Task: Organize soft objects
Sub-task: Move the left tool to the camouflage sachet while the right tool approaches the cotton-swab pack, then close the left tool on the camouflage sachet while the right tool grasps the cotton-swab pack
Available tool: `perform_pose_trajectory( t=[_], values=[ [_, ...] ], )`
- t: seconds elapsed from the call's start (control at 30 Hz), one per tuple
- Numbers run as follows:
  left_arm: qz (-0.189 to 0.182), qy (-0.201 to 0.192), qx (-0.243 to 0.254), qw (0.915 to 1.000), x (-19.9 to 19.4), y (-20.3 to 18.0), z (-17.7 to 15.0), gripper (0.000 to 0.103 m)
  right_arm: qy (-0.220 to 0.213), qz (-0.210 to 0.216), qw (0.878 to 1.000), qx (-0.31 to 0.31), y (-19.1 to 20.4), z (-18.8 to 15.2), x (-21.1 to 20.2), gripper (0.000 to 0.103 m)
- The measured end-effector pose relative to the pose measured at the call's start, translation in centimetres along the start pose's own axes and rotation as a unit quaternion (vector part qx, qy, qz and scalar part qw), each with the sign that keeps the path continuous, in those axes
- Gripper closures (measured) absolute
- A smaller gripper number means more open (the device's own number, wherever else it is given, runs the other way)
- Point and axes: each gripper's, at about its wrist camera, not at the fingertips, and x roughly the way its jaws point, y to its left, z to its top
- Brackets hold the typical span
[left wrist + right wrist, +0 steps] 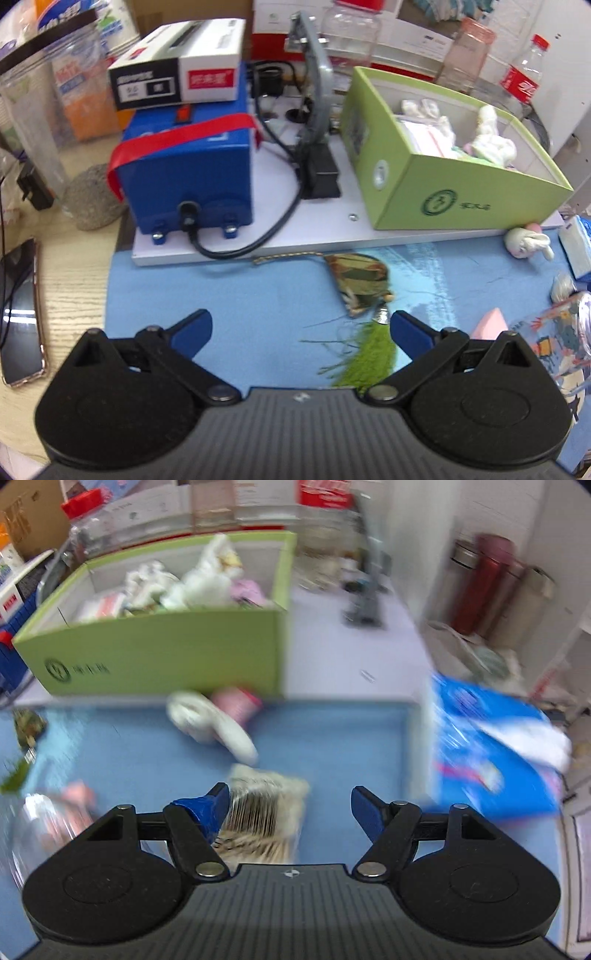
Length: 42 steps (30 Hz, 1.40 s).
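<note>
A green cardboard box (pixel 458 192) (pixel 155 653) holds several white and pink soft toys (pixel 491 144) (pixel 207 579). A white bunny toy (pixel 528 242) (pixel 210 723) lies on the blue mat just in front of the box. A camouflage pouch with a green tassel (pixel 360 284) (pixel 27 725) lies on the mat. My left gripper (pixel 301 330) is open and empty, with the tassel by its right finger. My right gripper (pixel 290 806) is open above a clear pack of cotton swabs (pixel 262 808), near its left finger. The right wrist view is blurred.
A blue machine (pixel 188 162) with a red strap and cable stands on a white board left of the box. A phone (pixel 20 314) and a stone (pixel 94 197) lie at the left. A blue tissue pack (pixel 491 749) lies at the right. Bottles (pixel 524 70) stand behind.
</note>
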Motion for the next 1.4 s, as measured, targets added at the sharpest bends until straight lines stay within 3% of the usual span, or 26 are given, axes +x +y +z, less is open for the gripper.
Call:
perform_pose_trajectory(
  t=[0.1,0.23,0.43,0.63,0.73,1.1,1.23,1.4],
  values=[
    [-0.011,-0.003,0.003,0.9999,-0.3,-1.0,-0.4,0.001,0.002,0.001,1.000,0.018,-2.1,-3.7,-2.0,0.044],
    [-0.027,-0.001,0.002,0.9996,-0.3,-2.1,-0.7,0.001,-0.033,0.019,0.999,0.035,-3.3,-6.1,-4.4,0.044],
    [-0.035,0.001,-0.008,0.9993,0.1,-2.8,-0.1,0.001,-0.061,0.047,0.997,-0.003,-1.1,-4.2,-3.6,0.044],
    [-0.043,0.038,-0.014,0.9983,4.4,-4.0,1.0,0.001,-0.053,0.067,0.994,-0.064,-0.4,-2.4,-1.6,0.044],
    [-0.029,0.042,-0.024,0.9984,6.3,-4.5,2.0,0.001,-0.049,0.070,0.993,-0.083,-0.7,-1.9,-1.5,0.044],
    [0.001,0.030,-0.006,0.9995,7.7,-5.3,2.5,0.001,-0.061,0.126,0.983,-0.122,-2.5,-3.9,-1.1,0.044],
    [0.009,0.032,0.004,0.9994,7.8,-5.6,2.5,0.001,-0.070,0.128,0.973,-0.179,-2.3,-4.8,-1.5,0.044],
    [0.018,0.030,0.013,0.9993,8.1,-6.1,2.4,0.001,-0.059,0.114,0.972,-0.196,-2.1,-3.8,0.1,0.044]
  ],
)
